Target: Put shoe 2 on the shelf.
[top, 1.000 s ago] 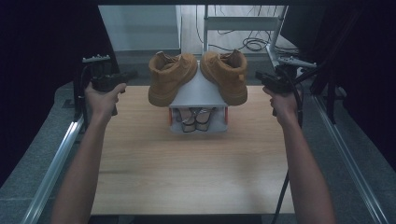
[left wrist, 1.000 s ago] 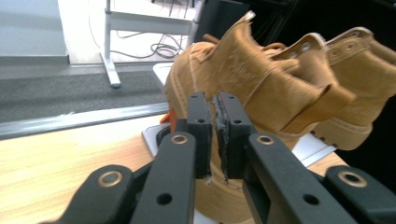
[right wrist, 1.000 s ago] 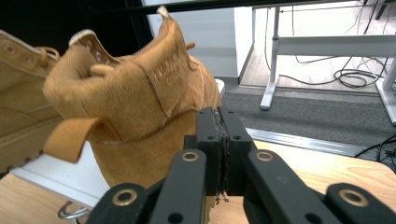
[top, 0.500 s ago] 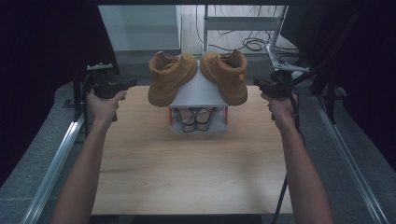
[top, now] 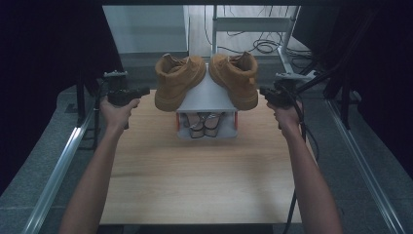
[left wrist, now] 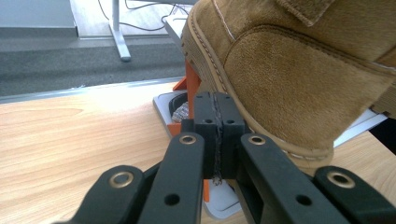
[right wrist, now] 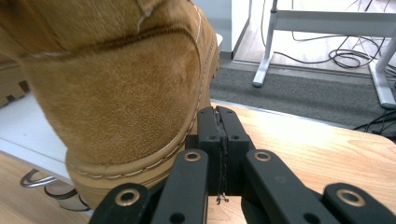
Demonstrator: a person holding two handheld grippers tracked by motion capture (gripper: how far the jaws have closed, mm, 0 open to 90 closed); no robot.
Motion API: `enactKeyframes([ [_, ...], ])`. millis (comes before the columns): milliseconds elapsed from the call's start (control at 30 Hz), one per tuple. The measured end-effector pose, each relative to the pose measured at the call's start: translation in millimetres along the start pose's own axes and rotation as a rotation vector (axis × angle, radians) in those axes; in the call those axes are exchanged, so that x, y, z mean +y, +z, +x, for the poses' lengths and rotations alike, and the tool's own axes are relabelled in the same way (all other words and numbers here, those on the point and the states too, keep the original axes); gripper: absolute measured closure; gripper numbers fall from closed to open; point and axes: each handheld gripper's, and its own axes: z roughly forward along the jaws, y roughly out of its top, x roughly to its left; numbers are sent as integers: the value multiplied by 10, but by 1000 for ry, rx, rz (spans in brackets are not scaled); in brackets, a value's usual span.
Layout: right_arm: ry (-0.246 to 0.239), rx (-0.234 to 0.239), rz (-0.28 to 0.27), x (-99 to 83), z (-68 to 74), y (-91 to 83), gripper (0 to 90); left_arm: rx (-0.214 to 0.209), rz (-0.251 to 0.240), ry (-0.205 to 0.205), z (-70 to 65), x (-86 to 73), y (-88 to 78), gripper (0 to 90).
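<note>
Two tan suede boots lie on their sides on top of a small white rack (top: 207, 95) at the far middle of the wooden table (top: 204, 170). The left boot (top: 178, 83) (left wrist: 299, 70) leans left, the right boot (top: 237, 78) (right wrist: 116, 88) leans right. My left gripper (top: 141, 91) (left wrist: 217, 100) is shut and empty, pointing at the left boot's toe. My right gripper (top: 265, 91) (right wrist: 218, 114) is shut and empty beside the right boot's toe. A pair of sandals (top: 204, 124) sits on the rack's lower shelf.
Orange side posts (left wrist: 192, 79) hold the rack up. Metal rails (top: 63, 161) run along both table sides. A white frame leg (right wrist: 264, 56) and loose cables (top: 263, 46) are on the floor behind the table. Dark curtains hang left and right.
Both hands have sunk a little, bringing the grippers down to the level of the boots' toes. The boots and rack have not moved.
</note>
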Motion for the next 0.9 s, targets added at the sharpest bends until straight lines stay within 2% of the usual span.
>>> enactKeyframes([
  [233,-9,-39,0,-12,47,104,889,-25,6,10,-105,37,109,894],
  [300,-11,-45,-4,-12,59,104,890,-4,6,21,-138,50,117,895],
  [500,-15,-57,-13,-22,80,103,892,8,6,16,-178,60,122,897],
  [567,-14,-61,-17,-27,92,102,892,17,4,28,-197,69,124,897],
  [600,-17,-60,-16,-27,100,101,892,11,0,21,-207,74,126,897],
  [633,-16,-51,-15,-26,111,101,892,-31,-10,4,-210,83,131,898],
  [667,-17,-41,-15,-27,125,104,892,-52,-16,-3,-232,95,144,898],
  [700,-24,-32,-19,-28,148,109,892,-32,-16,20,-285,107,160,899],
  [767,-34,-18,-19,-28,203,124,892,57,-4,96,-403,139,189,900],
  [800,-37,-10,-17,-28,230,135,892,57,1,106,-426,156,202,900],
  [833,-40,0,-15,-28,259,149,892,-4,2,78,-431,166,224,899],
  [867,-45,15,-15,-28,292,162,892,-39,-1,55,-439,166,244,899],
  [900,-51,21,-14,-28,314,176,892,-51,-2,51,-461,163,267,898],
])
